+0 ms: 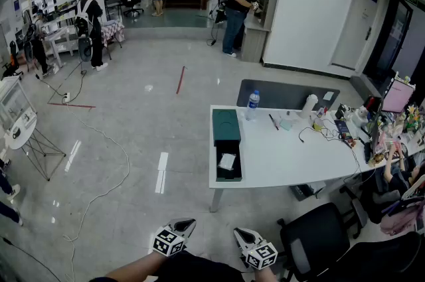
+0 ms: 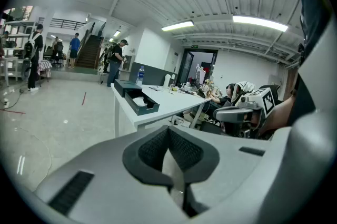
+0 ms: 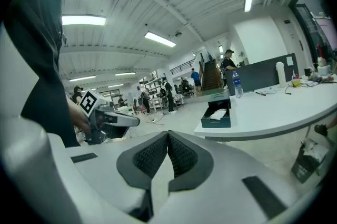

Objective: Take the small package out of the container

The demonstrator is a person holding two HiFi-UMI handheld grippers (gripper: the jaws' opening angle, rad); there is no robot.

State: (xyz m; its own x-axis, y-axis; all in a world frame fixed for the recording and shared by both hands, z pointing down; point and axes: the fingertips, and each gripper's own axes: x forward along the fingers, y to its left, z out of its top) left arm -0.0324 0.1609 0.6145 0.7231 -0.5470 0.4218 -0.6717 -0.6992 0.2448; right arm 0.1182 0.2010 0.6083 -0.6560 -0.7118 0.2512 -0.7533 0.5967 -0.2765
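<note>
On the left end of the white table [image 1: 285, 154] stands a dark green open container [image 1: 228, 171], its lid [image 1: 226, 125] lying just behind it. A small white package [image 1: 228, 161] lies inside the container. Both grippers hang low near my body, well short of the table: the left gripper [image 1: 185, 225] and the right gripper [image 1: 240, 233], side by side. The left gripper view has its pads touching with nothing between them, and the container [image 2: 141, 103] far ahead. In the right gripper view the jaws are shut and empty too, with the container [image 3: 216, 115] and package [image 3: 217, 113] distant.
A water bottle [image 1: 252, 105] stands behind the lid. Desk clutter and cables cover the table's right end. A black office chair [image 1: 312, 241] sits at the near right. Several people stand far off across the tiled floor, which has cables on it.
</note>
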